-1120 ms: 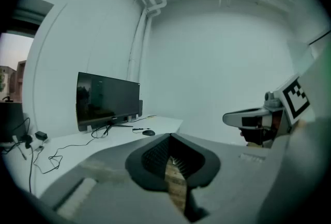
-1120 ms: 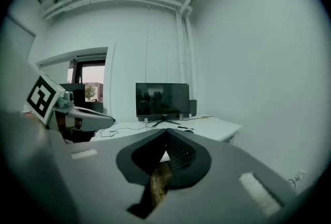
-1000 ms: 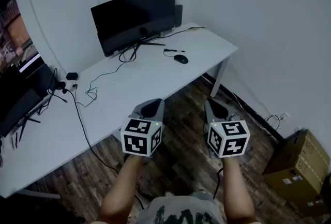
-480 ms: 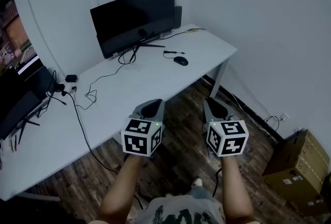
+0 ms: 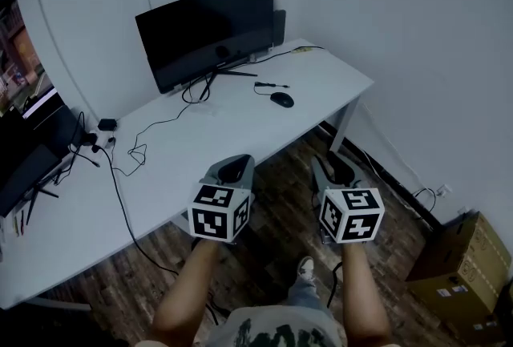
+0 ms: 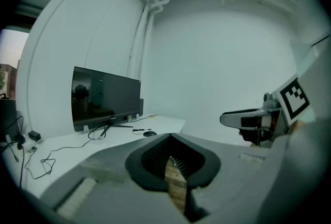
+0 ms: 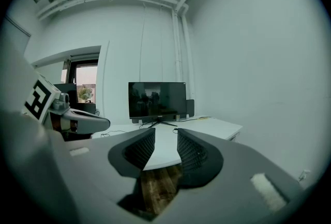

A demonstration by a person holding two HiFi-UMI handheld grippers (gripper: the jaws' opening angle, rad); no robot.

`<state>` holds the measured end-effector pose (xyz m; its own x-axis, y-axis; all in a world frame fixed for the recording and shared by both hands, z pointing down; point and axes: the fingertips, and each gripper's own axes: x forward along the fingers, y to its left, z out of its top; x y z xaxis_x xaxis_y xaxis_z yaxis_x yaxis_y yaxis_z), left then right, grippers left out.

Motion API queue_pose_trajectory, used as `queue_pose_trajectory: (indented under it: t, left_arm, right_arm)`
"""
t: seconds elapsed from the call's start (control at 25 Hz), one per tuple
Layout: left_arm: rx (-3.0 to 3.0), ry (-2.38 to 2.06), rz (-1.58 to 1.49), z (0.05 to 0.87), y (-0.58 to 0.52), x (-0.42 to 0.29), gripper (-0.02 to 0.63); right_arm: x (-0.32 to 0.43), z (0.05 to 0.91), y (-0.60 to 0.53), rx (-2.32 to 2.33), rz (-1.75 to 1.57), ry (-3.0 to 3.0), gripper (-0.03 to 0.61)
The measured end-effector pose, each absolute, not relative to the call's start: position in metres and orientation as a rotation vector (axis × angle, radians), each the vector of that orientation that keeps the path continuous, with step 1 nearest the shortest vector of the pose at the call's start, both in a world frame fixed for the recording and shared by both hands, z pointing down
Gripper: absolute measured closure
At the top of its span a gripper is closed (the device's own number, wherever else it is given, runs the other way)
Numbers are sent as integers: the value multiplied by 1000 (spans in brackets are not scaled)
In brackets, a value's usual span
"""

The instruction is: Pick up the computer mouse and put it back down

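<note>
At the far left, loose black cables [image 5: 128, 151] trail across the white tabletop [image 5: 232, 133]. Further along it, a dark curved monitor [image 5: 204, 31] stands on its foot near the wall. My left hand-held gripper [image 5: 232, 168] hangs over the wooden floor [image 5: 280, 213] just off the near edge of the tabletop. Its jaws are pressed together with nothing between them. The mouse [image 5: 281, 99] lies flat on the tabletop, in front of the monitor and to its right, near the table's right end. Its thin cord is beside it, and it is well apart from both grippers. My right hand-held gripper [image 5: 337, 169] is level with the left one, also over the floor. Its jaws have just been opening and stand partly apart, and through the gap I see only the table edge and floorboards. A cardboard box [image 5: 466, 256] sits on the floor at the far right by the wall.
</note>
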<state>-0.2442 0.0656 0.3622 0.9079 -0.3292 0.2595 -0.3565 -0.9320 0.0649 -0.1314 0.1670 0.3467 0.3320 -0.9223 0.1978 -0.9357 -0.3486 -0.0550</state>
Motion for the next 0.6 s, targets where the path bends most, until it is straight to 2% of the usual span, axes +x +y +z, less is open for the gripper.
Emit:
queue_pose_trajectory:
  t: [0.6]
  left_arm:
    - [2907, -661, 402, 368, 2, -118, 609]
  right_arm:
    - [12, 354, 102, 2450, 367, -1829, 274]
